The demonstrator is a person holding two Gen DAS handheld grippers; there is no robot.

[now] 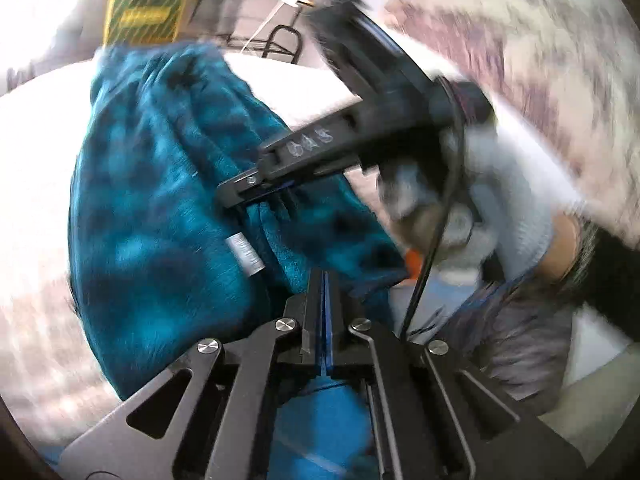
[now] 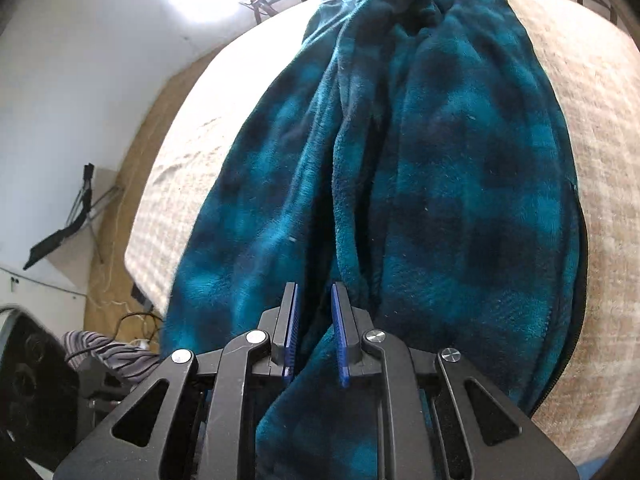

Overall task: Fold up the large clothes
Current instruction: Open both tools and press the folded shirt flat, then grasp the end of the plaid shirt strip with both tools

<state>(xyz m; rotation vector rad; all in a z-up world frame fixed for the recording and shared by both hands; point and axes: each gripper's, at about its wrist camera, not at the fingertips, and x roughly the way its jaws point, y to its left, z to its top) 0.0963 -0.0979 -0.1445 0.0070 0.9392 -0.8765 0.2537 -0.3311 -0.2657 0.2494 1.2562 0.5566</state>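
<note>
My left gripper (image 1: pixel 325 280) sits with its jaws pressed fully together, at the near edge of a teal-and-navy plaid fleece garment (image 2: pixel 440 200) that lies stretched lengthwise over a pale bed (image 2: pixel 600 160). My right gripper (image 2: pixel 314 300) pinches a fold of that same fleece between its blue pads, the cloth trailing back under the tool. From the left camera, a gloved hand (image 1: pixel 492 216) holds the right tool above the garment.

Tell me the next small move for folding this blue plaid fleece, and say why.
Probably reopen the left gripper and take a fresh bite: it looks shut with no fleece visibly between its fingers, while the right gripper pinches a fold of the fleece garment on the bed.
</note>
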